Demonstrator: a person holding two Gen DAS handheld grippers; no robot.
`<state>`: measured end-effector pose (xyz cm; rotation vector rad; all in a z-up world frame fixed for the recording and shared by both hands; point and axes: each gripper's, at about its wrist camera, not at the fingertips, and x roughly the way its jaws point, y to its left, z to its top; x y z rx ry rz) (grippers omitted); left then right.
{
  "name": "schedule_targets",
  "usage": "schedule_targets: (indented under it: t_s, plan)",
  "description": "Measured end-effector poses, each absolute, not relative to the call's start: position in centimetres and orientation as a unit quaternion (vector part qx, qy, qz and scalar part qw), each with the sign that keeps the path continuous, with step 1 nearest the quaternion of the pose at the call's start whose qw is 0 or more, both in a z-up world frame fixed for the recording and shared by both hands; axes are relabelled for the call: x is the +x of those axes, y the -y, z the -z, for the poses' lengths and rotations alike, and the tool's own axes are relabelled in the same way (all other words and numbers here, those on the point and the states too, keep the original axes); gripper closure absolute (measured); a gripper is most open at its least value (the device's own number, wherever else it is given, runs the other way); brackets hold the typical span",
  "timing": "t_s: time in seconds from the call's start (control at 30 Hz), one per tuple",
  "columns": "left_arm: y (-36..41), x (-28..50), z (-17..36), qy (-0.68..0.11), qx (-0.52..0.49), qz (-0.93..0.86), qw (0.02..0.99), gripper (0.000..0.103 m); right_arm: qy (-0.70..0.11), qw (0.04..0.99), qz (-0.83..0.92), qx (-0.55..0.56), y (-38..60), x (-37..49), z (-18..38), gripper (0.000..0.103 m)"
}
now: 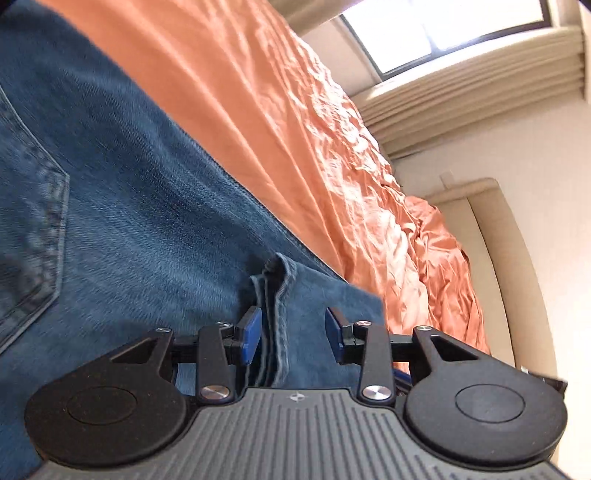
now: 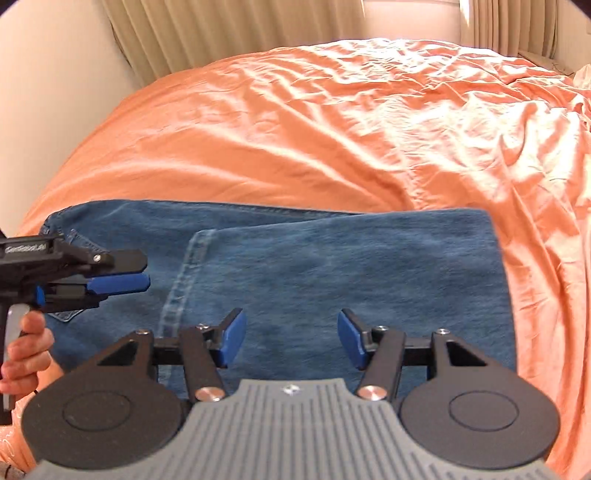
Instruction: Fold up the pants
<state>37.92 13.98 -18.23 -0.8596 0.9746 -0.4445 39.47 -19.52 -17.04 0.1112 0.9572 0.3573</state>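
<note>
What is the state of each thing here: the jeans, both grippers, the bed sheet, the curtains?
jeans: folded over, lying flat on the sheet.
left gripper: open, a hem fold between its pads.
right gripper: open, empty, above the jeans.
bed sheet: spread, wrinkled.
curtains: drawn.

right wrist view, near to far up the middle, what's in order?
right tool, open → folded jeans → orange bed sheet → beige curtain

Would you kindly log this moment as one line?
jeans: folded on bed | left gripper: open | right gripper: open
</note>
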Motion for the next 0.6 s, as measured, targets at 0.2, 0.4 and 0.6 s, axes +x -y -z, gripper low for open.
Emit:
schedule_targets:
  t_s: [0.2, 0.4, 0.6]
  plan:
    - [-12.7, 41.3, 21.6, -0.472, -0.403, 0.201, 0.758, 0.061, -0.455, 0.874, -0.167, 0.039, 21.9, 40.6, 18.9, 0.050]
    - [-11.9, 40.9, 20.7, -0.449, -0.363, 0.205, 0.791, 0.081, -0.456, 0.872, -0.165, 0.065, 23.7, 40.3, 20.6, 0.062]
    - [-7.3, 36.4, 11.5, -0.324, -0.160, 0.271, 0.893, 0.096, -0.433, 0.884, -0.165, 0.063, 25.4, 39.1, 19.4, 0.071]
